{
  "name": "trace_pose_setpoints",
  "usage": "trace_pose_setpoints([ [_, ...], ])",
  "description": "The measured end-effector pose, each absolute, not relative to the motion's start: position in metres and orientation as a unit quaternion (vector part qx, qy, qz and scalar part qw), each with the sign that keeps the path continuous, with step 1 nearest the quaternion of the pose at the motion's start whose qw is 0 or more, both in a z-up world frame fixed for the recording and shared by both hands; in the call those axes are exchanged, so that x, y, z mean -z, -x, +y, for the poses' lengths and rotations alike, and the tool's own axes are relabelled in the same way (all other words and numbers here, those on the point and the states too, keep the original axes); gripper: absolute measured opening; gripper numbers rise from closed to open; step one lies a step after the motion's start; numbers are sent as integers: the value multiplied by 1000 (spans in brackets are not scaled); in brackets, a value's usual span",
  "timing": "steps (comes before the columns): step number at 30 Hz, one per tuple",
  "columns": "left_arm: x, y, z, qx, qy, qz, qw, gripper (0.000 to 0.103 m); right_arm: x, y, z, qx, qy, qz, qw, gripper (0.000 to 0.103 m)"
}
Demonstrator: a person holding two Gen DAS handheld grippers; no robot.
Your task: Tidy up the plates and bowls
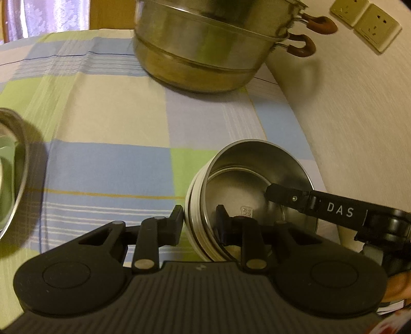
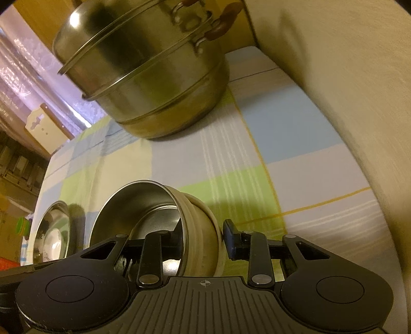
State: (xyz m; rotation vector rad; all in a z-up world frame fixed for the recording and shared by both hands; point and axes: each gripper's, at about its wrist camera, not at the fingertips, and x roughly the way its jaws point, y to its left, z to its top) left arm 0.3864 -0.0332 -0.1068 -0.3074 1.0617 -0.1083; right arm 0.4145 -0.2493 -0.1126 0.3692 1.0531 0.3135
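A steel bowl with a cream ribbed outer wall is held tilted above the checked tablecloth, with a second steel bowl nested inside it. My left gripper is shut on its left rim, one finger outside, one inside. My right gripper is shut on the opposite rim of the same bowl; its finger marked DAS shows in the left wrist view. A steel plate lies at the left edge; it also shows in the right wrist view.
A large two-tier steel steamer pot with brown handles stands at the back of the table, also in the right wrist view. A cream wall with sockets borders the table's right side.
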Motion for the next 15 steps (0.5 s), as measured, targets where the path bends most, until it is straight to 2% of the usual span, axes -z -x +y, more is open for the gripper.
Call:
trace_pose_setpoints([
  [15,106,-348,44,-57,165,490,854,21,112,-410,-150,-236,-125,517,813,29],
])
